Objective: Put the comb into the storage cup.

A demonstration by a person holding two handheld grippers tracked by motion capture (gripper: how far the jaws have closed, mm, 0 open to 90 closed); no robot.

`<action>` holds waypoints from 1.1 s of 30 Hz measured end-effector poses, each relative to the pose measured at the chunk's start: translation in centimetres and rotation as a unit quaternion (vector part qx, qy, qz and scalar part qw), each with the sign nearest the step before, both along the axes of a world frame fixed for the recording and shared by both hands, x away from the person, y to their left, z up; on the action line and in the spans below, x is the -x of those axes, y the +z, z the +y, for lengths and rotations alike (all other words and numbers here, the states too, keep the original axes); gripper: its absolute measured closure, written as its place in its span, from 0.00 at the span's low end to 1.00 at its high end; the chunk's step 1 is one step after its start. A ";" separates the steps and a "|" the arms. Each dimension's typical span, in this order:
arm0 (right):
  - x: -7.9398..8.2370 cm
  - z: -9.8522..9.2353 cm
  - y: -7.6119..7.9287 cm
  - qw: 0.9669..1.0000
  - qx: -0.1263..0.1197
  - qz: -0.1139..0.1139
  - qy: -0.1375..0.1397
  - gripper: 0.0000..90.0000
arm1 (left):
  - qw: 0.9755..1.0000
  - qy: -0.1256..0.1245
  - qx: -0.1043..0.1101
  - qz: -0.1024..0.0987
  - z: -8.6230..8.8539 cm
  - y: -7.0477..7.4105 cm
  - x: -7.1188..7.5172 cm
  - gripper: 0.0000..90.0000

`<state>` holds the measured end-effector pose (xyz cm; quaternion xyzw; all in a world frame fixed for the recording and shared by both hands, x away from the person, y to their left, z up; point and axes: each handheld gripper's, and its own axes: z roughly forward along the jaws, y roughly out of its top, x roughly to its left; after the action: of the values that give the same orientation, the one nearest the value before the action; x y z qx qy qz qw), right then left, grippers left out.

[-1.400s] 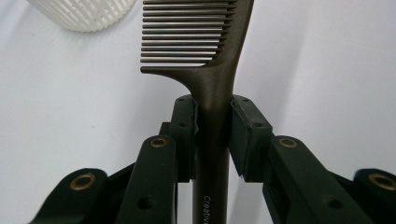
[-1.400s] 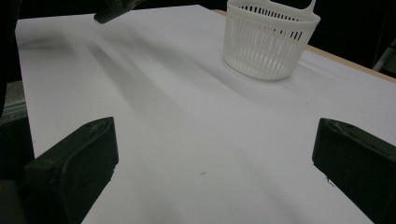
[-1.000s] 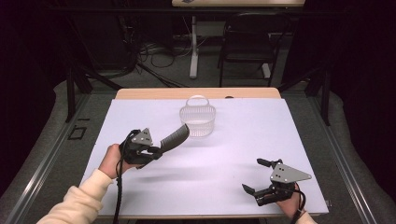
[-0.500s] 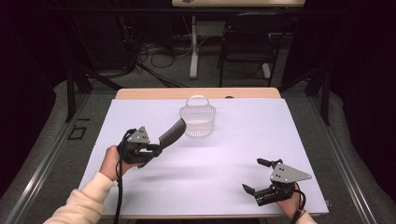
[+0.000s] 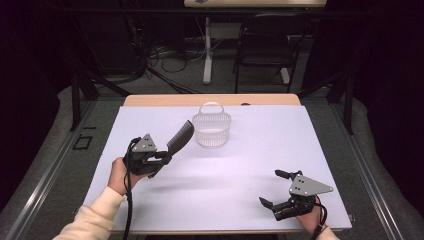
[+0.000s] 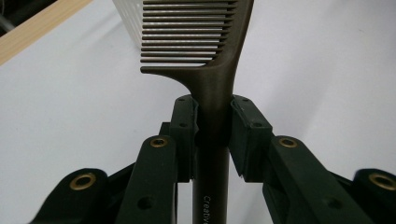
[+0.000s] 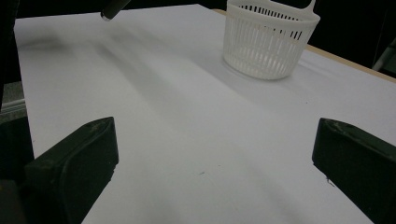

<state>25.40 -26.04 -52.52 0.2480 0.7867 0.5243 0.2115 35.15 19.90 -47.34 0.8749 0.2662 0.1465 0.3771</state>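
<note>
1. Dark brown plastic, the comb [image 6: 212, 60] sits clamped by its handle between the fingers [image 6: 186, 122] of the left gripper [image 5: 159, 159], with its toothed end sticking out past the fingertips and tilted up off the surface [image 5: 240, 165].
2. The white slotted basket [image 5: 212, 131] stands ahead of those fingers, just beyond the comb's tip in the high view; from the left gripper view, its wall shows right behind the teeth.
3. Judging by this, the pick-up is done and the carry looks well along. What seems left is bringing the comb over the basket's rim and letting it go inside. Nothing lies in the basket as far as can be seen.
4. The right gripper [image 5: 280, 192] rests low near the front edge of the surface, its fingers [image 7: 74, 158] spread wide with nothing between them, well apart from the basket.
5. Pale lettering runs along the comb's handle below the fingers; it starts "Creativ" and the rest is cut off by the frame's edge. The basket carries no writing that can be read.
</note>
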 end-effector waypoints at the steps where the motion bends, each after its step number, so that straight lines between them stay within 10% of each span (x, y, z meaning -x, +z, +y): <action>1: 0.0 0.0 0.0 1.000 0.000 0.000 0.000 0.00 | 1.000 0.002 0.001 -0.001 0.0 0.0 0.0 0.80; 33: 0.0 0.0 0.0 1.000 0.000 0.000 0.000 0.00 | 0.997 0.045 0.056 -0.038 -0.8 -1.0 -1.0 0.80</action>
<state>25.41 -26.06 -52.53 0.2480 0.7867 0.5242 0.2118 36.20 19.13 -48.30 0.8333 0.2987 0.1815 0.4282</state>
